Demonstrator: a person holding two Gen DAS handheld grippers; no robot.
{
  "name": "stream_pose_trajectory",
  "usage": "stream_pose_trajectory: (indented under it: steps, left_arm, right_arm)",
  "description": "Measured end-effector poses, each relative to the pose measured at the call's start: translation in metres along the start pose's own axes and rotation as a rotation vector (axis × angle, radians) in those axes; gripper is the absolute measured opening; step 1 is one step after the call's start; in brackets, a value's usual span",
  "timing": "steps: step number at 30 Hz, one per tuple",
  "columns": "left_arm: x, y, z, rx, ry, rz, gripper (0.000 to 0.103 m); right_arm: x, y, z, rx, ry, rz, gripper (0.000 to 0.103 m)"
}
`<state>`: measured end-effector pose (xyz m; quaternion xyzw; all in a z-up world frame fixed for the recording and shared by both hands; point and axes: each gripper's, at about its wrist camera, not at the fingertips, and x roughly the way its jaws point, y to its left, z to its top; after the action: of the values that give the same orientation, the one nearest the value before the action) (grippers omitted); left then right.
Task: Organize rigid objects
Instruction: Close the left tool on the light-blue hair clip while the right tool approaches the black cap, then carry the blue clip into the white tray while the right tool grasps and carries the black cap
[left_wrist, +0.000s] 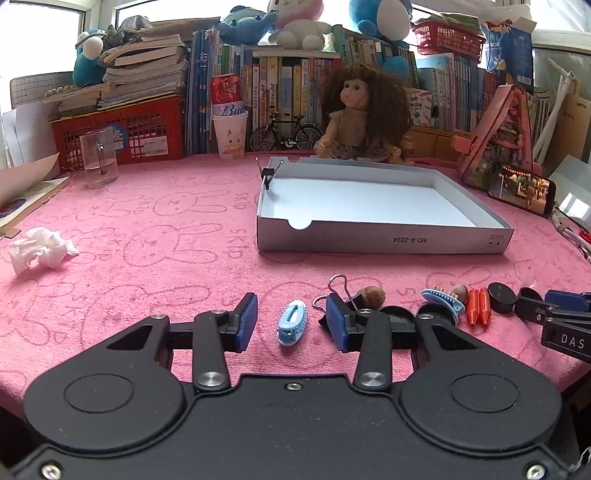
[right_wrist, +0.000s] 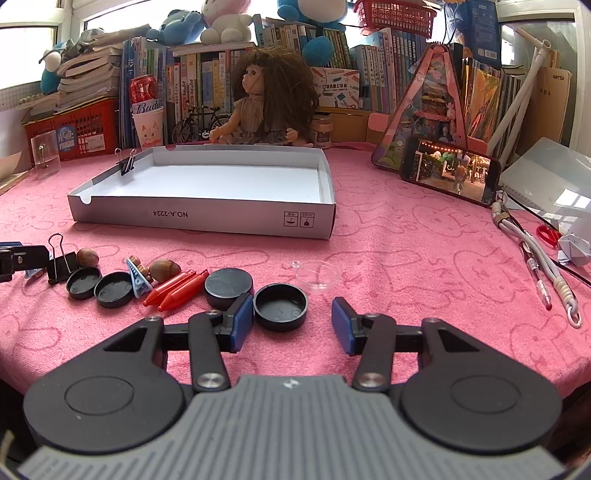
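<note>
Nearest the left tool (left_wrist: 291, 325), a blue clip (left_wrist: 292, 327) lay between its wide-spread jaws, ungripped; the right tool (right_wrist: 292, 325) also stood wide, a black cap (right_wrist: 280, 307) between its fingers, untouched. Judging by the box (right_wrist: 207, 218), the sorting had barely begun: only one binder clip (right_wrist: 126, 163) sat there, clamped on the box's left wall. Everything else waited on the surface in a row in front of the box: four caps, two nuts (right_wrist: 87, 257), two red crayons (right_wrist: 173, 291), a second binder clip (right_wrist: 59, 264), a second blue clip (right_wrist: 137, 277), and one clear lid (right_wrist: 317, 275) toward the box's right end.
</note>
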<state>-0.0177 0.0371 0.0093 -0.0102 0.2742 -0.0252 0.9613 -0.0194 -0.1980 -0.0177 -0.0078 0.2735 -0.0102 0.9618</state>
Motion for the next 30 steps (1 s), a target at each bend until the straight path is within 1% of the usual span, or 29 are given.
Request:
stream_pose_trajectory:
  steps: [2,4,5,8,9,10,11,12,14,17,21,27,30]
  left_arm:
    - [0.0,0.004,0.001,-0.005,-0.004,0.016,0.039]
    - [0.003,0.007,0.001,-0.009,0.013,0.024,0.037]
    - [0.005,0.008,0.0,-0.011,0.025,0.023,0.034]
    - [0.008,0.007,-0.003,-0.013,0.046,-0.003,0.031]
    - [0.01,0.005,-0.005,-0.005,0.05,-0.009,0.031]
    - [0.011,0.003,-0.006,0.002,0.053,-0.012,0.028]
    - [0.012,0.001,-0.007,0.01,0.052,-0.008,0.027]
    - [0.013,-0.001,-0.008,0.02,0.044,-0.002,0.027]
    - [0.014,-0.002,-0.009,0.028,0.033,-0.006,0.015]
    - [0.014,-0.002,-0.007,0.013,0.031,-0.01,0.015]
    - [0.009,-0.002,-0.001,0.006,0.008,-0.017,0.015]
    - [0.008,-0.002,0.018,-0.026,-0.017,-0.05,0.015]
    - [0.011,-0.004,0.031,-0.021,-0.032,-0.062,0.015]
  right_arm:
    - [0.0,0.0,0.0,0.001,-0.001,0.0,0.053]
    - [0.0,0.0,0.0,0.001,-0.002,-0.001,0.053]
    - [0.0,0.0,0.0,0.001,-0.002,0.0,0.052]
    - [-0.001,0.0,0.0,0.001,-0.003,0.001,0.051]
    - [-0.001,0.0,0.0,0.001,-0.004,0.003,0.05]
    - [-0.001,0.0,0.0,-0.001,-0.005,0.006,0.046]
    - [-0.002,0.001,0.0,-0.006,-0.007,0.012,0.043]
    - [-0.003,0.003,0.0,-0.012,-0.012,0.014,0.037]
    - [-0.005,0.005,0.0,-0.021,-0.017,0.013,0.037]
    - [-0.006,0.006,0.0,-0.022,-0.022,0.021,0.037]
    - [-0.012,0.006,0.005,-0.018,-0.044,0.027,0.036]
    - [-0.012,0.002,0.023,0.009,-0.065,0.045,0.036]
    - [-0.008,-0.001,0.036,0.024,-0.075,0.05,0.036]
